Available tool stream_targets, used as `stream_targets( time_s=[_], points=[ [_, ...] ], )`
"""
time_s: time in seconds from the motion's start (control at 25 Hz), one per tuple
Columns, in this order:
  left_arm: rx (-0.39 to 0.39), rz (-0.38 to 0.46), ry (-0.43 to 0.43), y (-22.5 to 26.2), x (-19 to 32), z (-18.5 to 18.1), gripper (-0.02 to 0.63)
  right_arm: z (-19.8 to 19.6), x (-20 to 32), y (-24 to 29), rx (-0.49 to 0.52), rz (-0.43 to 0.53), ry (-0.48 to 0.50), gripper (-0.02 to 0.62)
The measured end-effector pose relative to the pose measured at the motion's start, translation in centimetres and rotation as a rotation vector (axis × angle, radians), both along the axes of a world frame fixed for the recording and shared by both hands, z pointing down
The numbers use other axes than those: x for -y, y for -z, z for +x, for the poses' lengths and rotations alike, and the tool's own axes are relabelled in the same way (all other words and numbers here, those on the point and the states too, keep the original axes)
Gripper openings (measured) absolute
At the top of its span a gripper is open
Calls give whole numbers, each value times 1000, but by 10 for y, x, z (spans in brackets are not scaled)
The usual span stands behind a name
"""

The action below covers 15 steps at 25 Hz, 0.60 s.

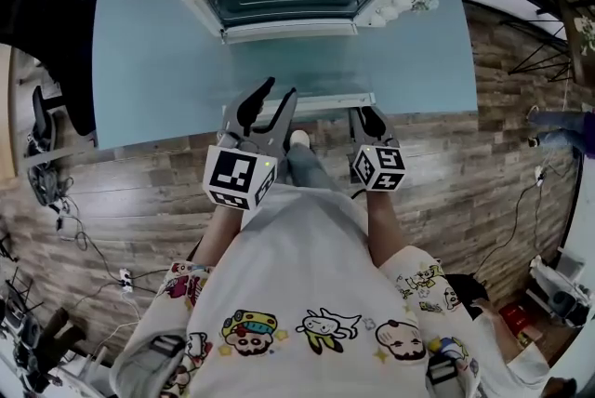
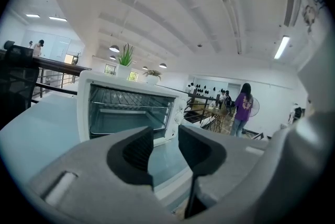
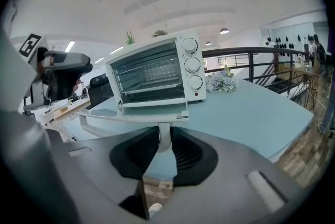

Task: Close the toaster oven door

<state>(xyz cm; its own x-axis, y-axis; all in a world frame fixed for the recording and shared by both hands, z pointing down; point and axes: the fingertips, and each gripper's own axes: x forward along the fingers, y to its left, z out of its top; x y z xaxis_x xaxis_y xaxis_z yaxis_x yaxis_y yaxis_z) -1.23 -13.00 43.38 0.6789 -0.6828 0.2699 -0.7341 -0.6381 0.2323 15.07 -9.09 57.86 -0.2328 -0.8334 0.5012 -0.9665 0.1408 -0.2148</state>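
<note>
Right gripper view shows the right hand-held gripper (image 3: 165, 140) clamped on the white post at the right end of the door handle (image 1: 325, 99). The grasp is made, so the closing swing looks to be the step in hand. The toaster oven (image 3: 157, 74) stands at the far side of the blue surface (image 1: 158, 61). Its glass door (image 3: 141, 113) hangs open, roughly level, reaching toward the near edge. The next move calls for lifting the handle in an arc about the hinge, then pressing far until the door seats. The left hand-held gripper (image 2: 165, 147) hovers with jaws apart and empty, just left of the handle, and should keep out of the door's path. A small bunch of flowers (image 3: 222, 83) sits right of the oven, clear of the swing.
</note>
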Motion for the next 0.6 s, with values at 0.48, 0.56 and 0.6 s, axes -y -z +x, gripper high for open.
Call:
stream_targets(
  time_s=[0.48,0.56,0.6],
  points=[
    [-10,54,58,24,8,-16,144,2,15,51,16,85,5,94],
    [-12,63,68,28,10,-17,144,2,21,61,12,94,8,94],
    [-12,68,72,30,11,-18,144,3,24,66,9,98,8,94]
  ],
)
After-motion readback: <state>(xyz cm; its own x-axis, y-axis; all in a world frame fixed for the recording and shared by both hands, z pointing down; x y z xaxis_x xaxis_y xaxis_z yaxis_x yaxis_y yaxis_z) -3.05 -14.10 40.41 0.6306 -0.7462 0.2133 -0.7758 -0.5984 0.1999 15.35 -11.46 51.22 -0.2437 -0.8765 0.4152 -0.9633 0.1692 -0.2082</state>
